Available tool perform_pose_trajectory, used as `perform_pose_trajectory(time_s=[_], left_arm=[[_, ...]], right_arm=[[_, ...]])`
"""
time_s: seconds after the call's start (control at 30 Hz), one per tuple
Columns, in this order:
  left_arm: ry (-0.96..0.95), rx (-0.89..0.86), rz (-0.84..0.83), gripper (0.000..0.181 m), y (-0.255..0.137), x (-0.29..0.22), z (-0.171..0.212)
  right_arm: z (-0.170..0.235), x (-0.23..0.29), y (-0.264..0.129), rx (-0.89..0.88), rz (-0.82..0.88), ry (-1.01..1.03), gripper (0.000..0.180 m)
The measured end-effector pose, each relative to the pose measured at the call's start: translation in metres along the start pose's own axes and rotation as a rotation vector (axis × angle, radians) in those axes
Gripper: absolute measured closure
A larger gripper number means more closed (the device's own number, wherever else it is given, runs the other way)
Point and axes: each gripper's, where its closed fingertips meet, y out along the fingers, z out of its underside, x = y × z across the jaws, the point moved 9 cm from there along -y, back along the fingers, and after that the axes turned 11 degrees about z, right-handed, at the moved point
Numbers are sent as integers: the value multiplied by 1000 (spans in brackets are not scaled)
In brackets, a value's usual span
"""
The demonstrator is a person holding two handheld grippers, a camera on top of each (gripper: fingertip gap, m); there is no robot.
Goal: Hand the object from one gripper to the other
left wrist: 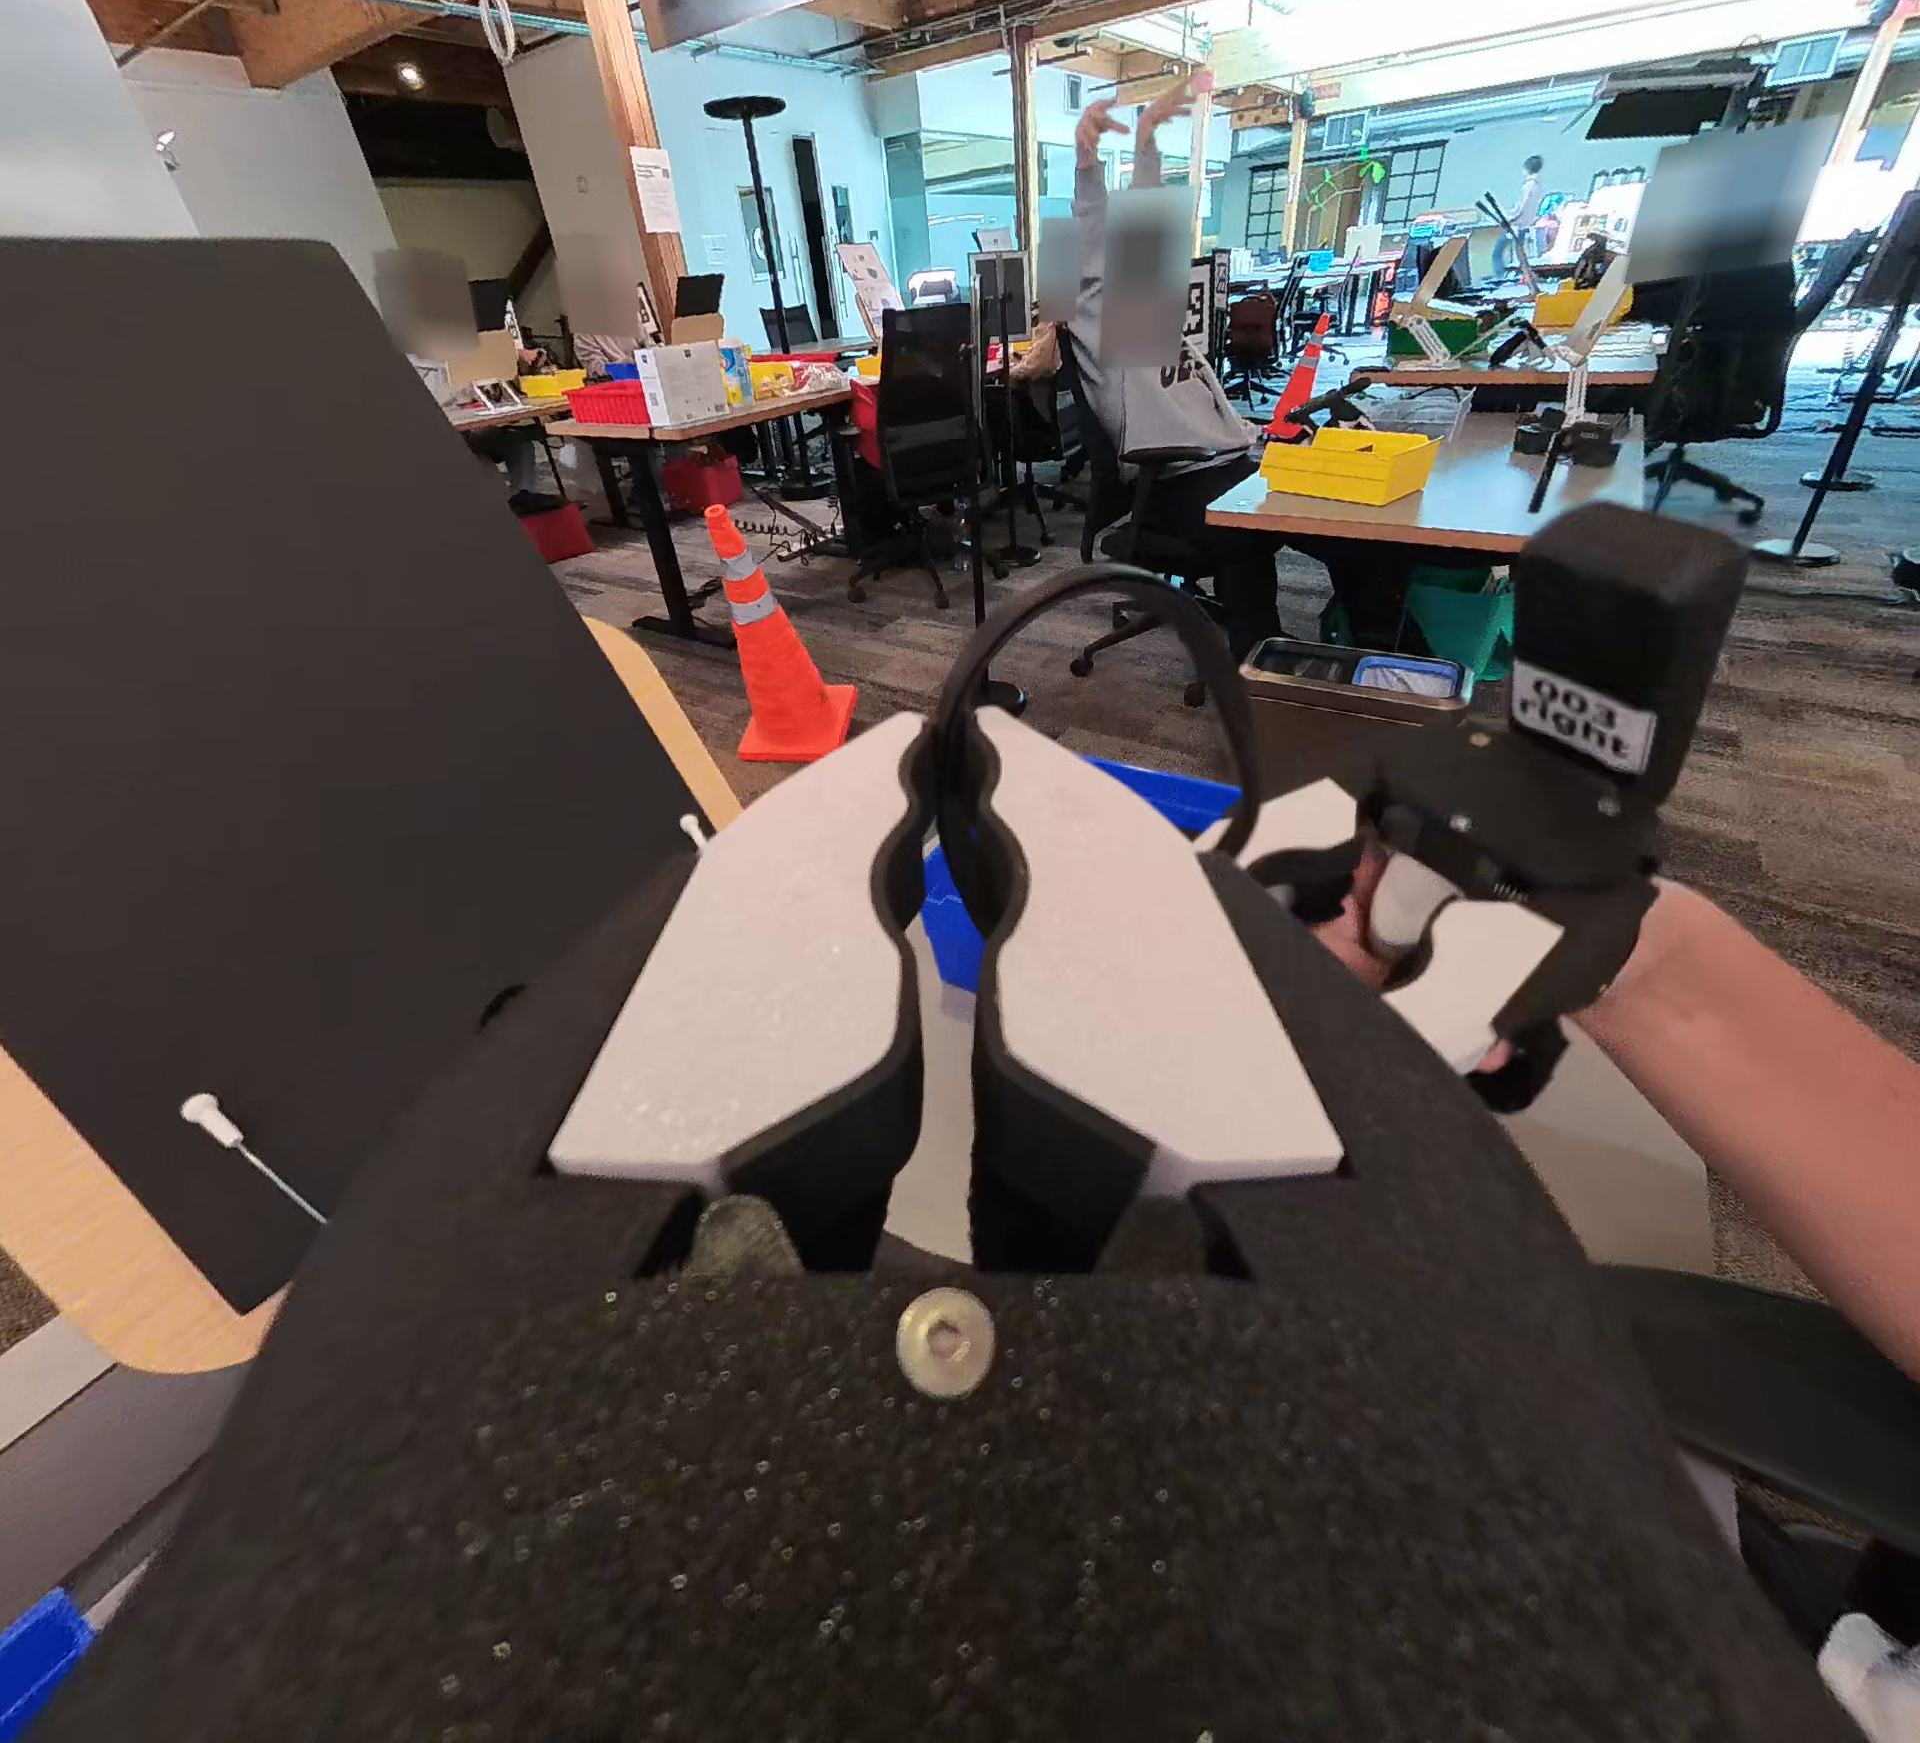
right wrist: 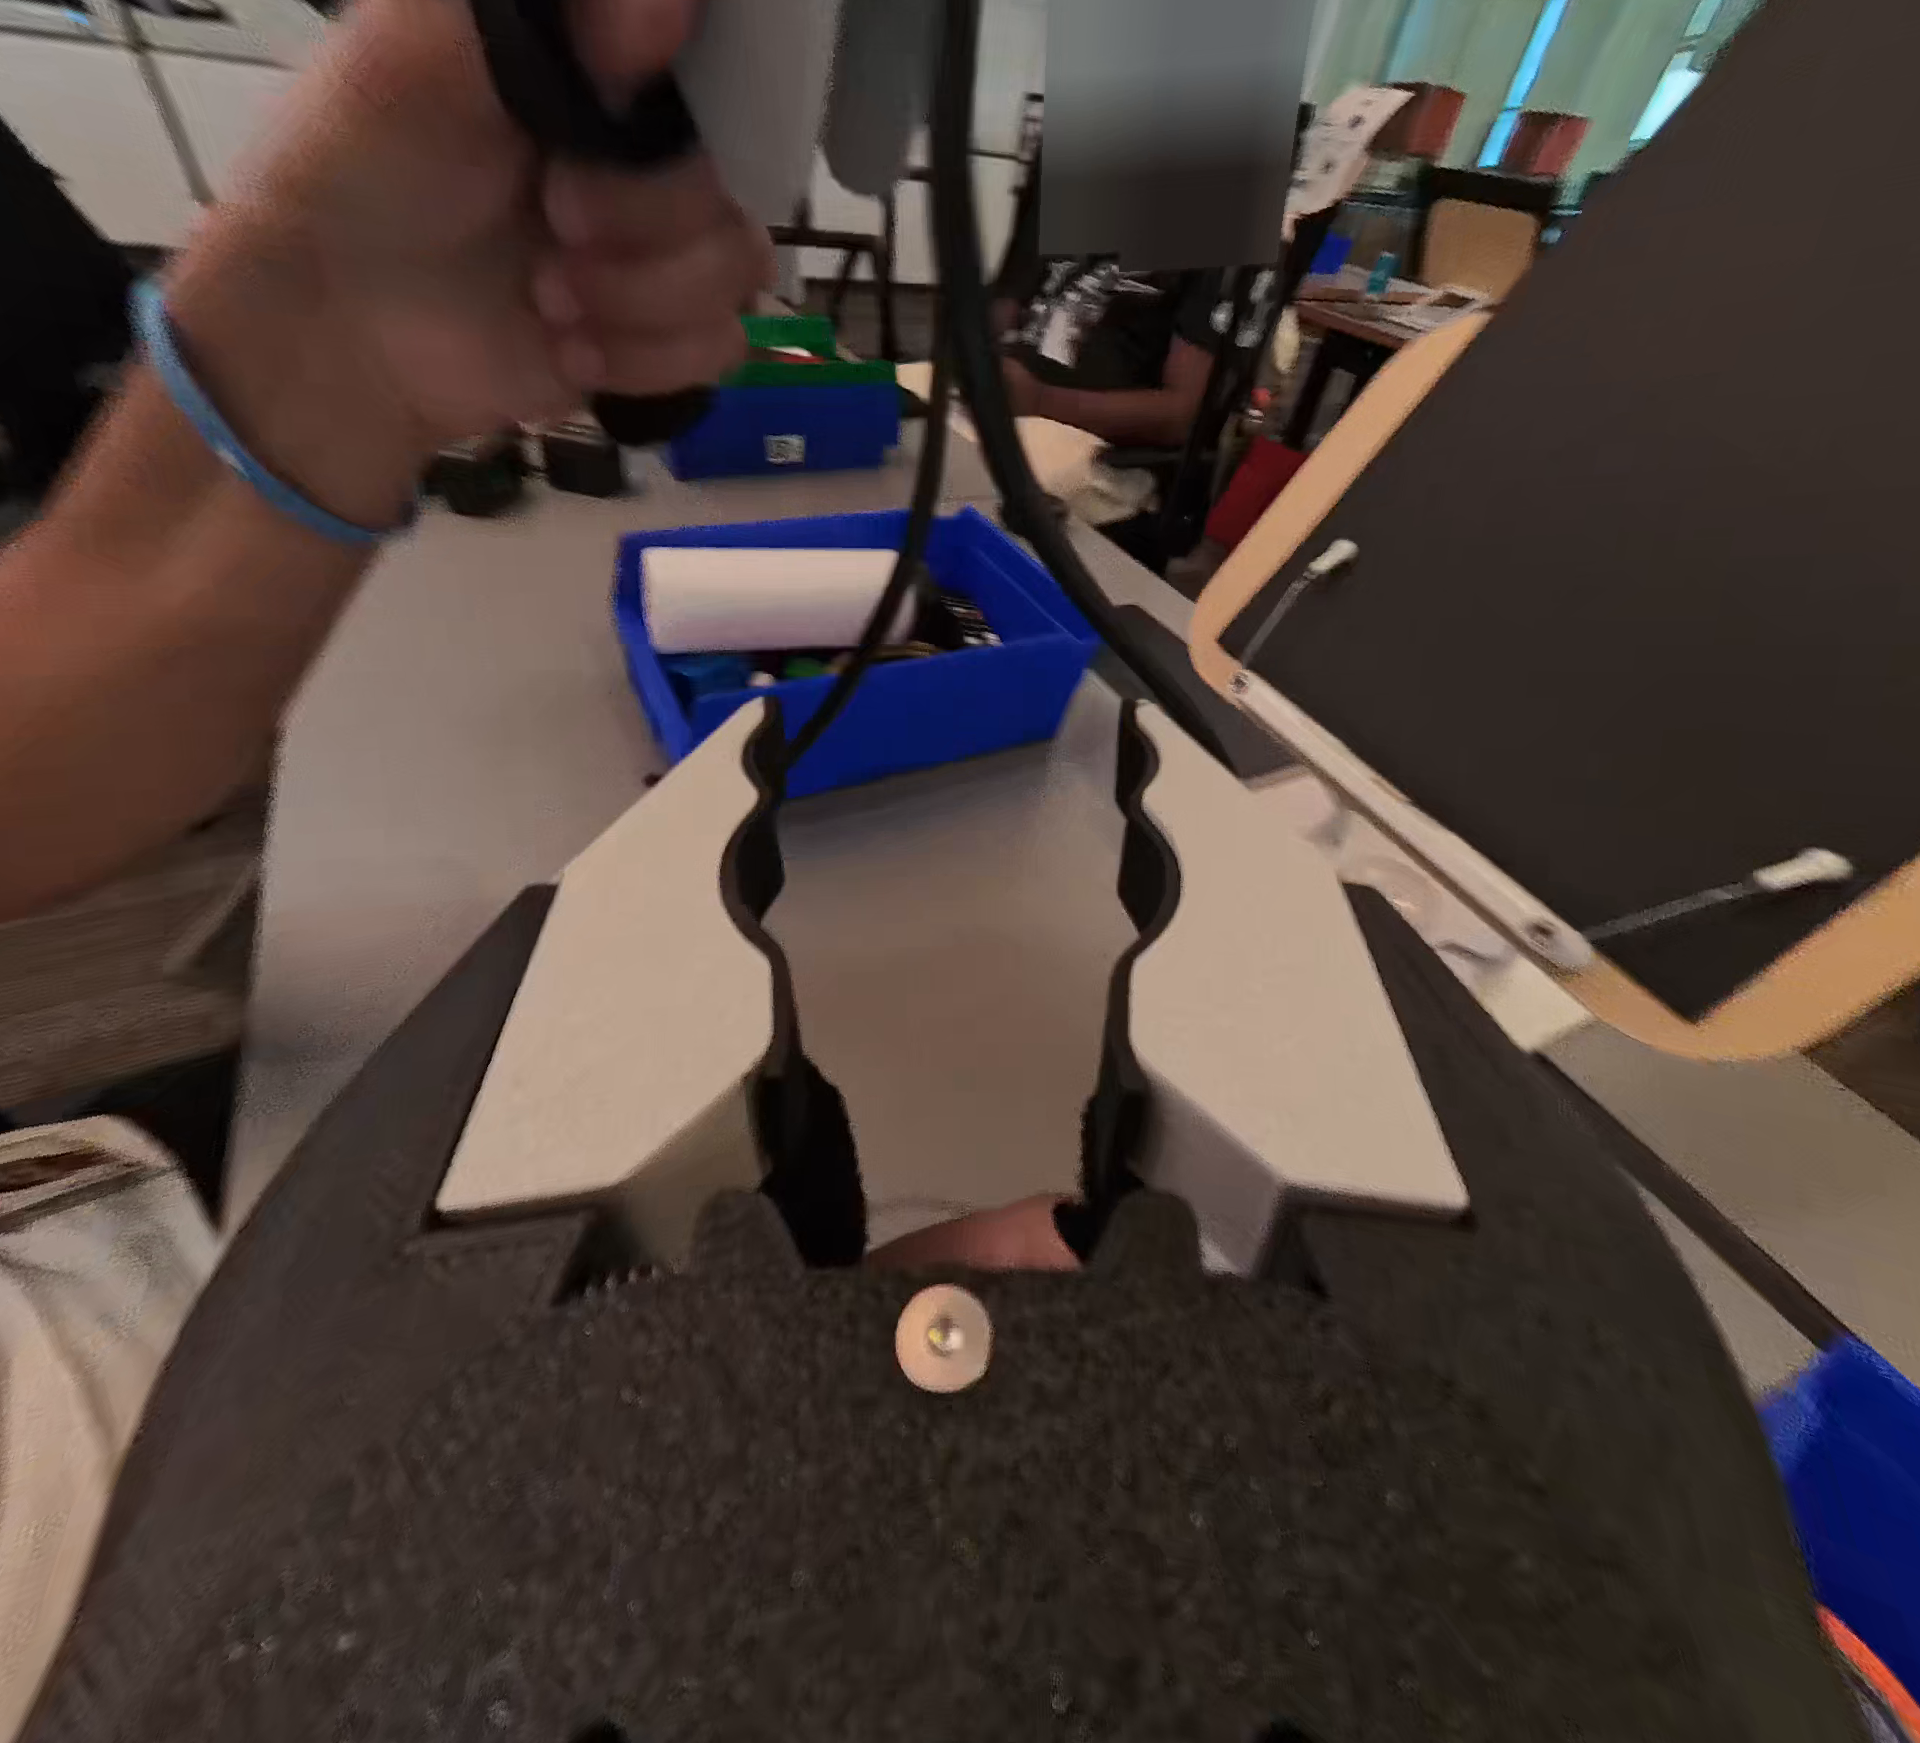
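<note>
In the left wrist view, our left tool (left wrist: 951, 820) is clamped on a black curved band (left wrist: 1091, 592), which arches up and rightward toward the right tool (left wrist: 1382, 904), leaving its free end exposed, we judge, for the handover. In the right wrist view, our right tool (right wrist: 945, 758) gapes wide and empty above the grey tabletop (right wrist: 468, 706) and blue bin (right wrist: 914, 717); the band (right wrist: 961, 239) hangs ahead from the left tool above, its thin end touching or just beside our left finger.
</note>
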Motion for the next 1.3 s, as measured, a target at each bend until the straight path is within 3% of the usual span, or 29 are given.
perform_pose_trajectory(time_s=[0.2, 0.33, 0.5, 0.57, 0.6, 0.67, 0.83, 0.87, 0.9, 0.93, 1.1, 1.3], left_arm=[[22, 7, 7, 178, -7, -4, -8], [37, 11, 16, 177, -7, -9, -12], [52, 35, 6, 177, -10, -7, -13], [50, 36, 7, 177, -13, -6, -15], [48, 33, 5, 177, -14, -5, -16], [49, 30, 4, 177, -16, -5, -18], [42, 26, 1, 177, -19, -4, -18], [45, 29, -5, 177, -19, -3, -17], [48, 35, -12, 177, -20, -2, -16], [53, 44, -26, 177, -21, 0, -15], [86, 178, -156, 177, -30, 26, 9], [-136, 387, -8, 177, -29, 50, 90]], right_arm=[[8, -28, -12, -158, 123, 150, 125], [16, -20, 10, -127, 147, 12, 132], [20, 29, 20, -111, -335, 80, 128], [27, 47, 17, -44, -546, 144, 117], [33, 56, 16, -5, -627, 167, 108], [45, 70, 20, 58, -676, 120, 115], [47, 92, 43, 46, -606, 128, 117], [47, 96, 46, 49, -620, 123, 132], [48, 98, 49, 55, -621, 80, 173], [47, 97, 52, 61, -607, 51, 180], [33, 86, 42, 67, -574, 19, 180], [-23, 62, -2, 32, -371, -209, 180]])
